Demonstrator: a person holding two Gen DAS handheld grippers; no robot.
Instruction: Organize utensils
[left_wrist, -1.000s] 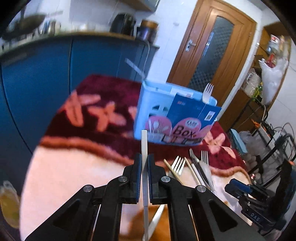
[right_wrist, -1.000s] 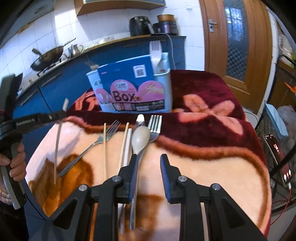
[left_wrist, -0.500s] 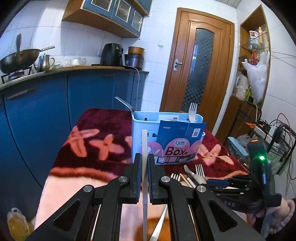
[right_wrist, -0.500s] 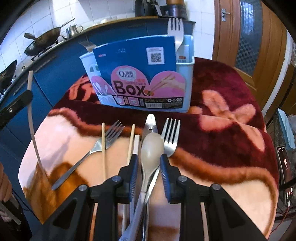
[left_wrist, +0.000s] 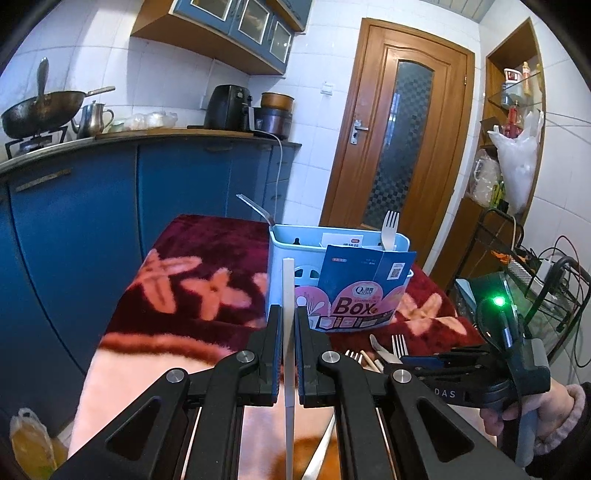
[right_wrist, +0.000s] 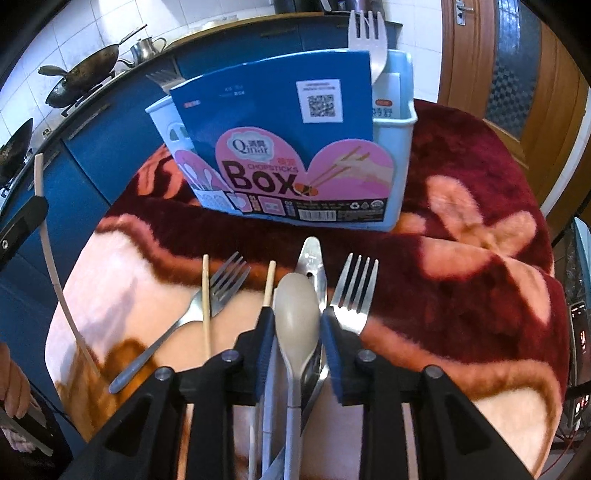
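My left gripper (left_wrist: 289, 354) pinches a white chopstick (left_wrist: 288, 332) upright at frame centre, before the blue utensil box (left_wrist: 291, 251) on the blanket (right_wrist: 461, 206) — while my right gripper (right_wrist: 297, 332) clasps the grey spoon (right_wrist: 297, 314) among forks at lower centre.

The right claw (right_wrist: 297, 325) points down at the blanket (right_wrist: 461, 295), its pads either side of a beige spoon (right_wrist: 296, 314); whether they press it cannot be told. A knife (right_wrist: 312, 258) lies under the spoon. A fork (right_wrist: 352, 291) lies at 1 o'clock of the claw, and a second fork (right_wrist: 207, 306) and two chopsticks (right_wrist: 205, 299) at 10. The holder (right_wrist: 400, 155) stands at 12, a white fork (right_wrist: 369, 40) upright in it. At 9, the left claw (right_wrist: 22, 225) grips a white chopstick (right_wrist: 55, 273).
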